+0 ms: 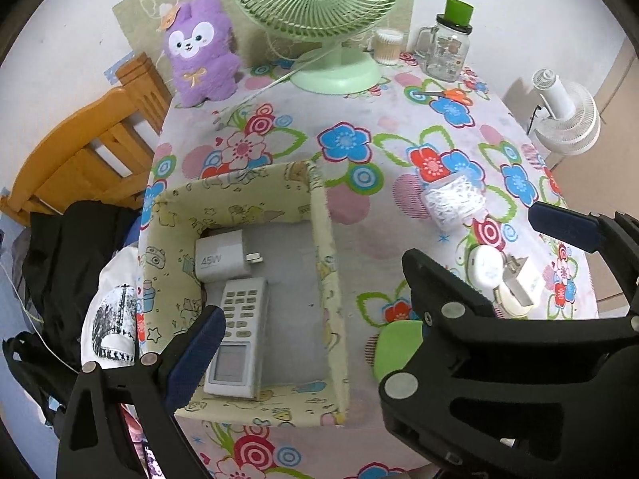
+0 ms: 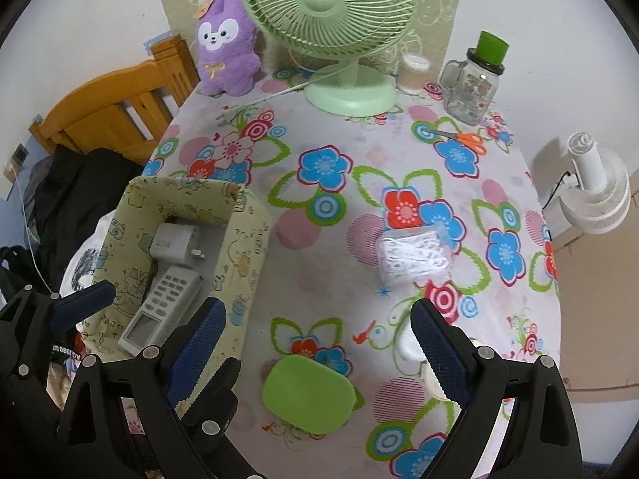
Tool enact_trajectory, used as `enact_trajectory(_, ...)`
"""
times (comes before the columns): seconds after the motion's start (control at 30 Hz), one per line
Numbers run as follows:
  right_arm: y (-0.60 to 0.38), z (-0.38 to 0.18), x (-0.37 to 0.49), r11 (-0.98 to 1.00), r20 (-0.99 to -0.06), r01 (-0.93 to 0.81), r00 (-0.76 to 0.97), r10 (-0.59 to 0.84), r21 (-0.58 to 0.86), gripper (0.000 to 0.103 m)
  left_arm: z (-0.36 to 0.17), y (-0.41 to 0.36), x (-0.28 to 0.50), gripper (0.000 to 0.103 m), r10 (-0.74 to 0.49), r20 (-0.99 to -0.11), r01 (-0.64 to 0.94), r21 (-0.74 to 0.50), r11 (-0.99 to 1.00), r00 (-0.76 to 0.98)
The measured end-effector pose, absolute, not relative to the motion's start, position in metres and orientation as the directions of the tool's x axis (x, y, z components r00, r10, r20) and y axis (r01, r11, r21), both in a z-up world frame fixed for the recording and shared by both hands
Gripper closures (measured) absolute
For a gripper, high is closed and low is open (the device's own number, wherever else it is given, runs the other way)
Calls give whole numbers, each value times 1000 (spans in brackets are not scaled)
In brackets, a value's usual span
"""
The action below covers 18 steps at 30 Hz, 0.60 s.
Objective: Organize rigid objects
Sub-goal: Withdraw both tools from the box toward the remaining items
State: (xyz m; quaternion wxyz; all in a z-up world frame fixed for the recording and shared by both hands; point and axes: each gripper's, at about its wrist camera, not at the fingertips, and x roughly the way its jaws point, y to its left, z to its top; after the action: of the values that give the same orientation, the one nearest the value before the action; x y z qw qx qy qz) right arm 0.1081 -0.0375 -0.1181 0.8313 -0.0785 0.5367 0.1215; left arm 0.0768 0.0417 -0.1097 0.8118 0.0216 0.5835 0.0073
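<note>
The left gripper is built from two matte black plastic fingers, each moulded as a flat, angular arm with long cut-out slots. The right gripper is made in the same way, and triangular openings are seen in its arms. The inner faces of the fingers are lined with dark blue pads, whose surface is finely ribbed in a grid. Round silver pivot discs are set into the black arms at the joints. A small dark screw is fitted beside one disc.
</note>
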Motion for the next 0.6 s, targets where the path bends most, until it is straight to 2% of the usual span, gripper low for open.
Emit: enact_trajectory(0.6,-93,-104,110,969,-902,-248,420,94,-15,7,-98,-5,83,3,41,-938,29,55,998,344)
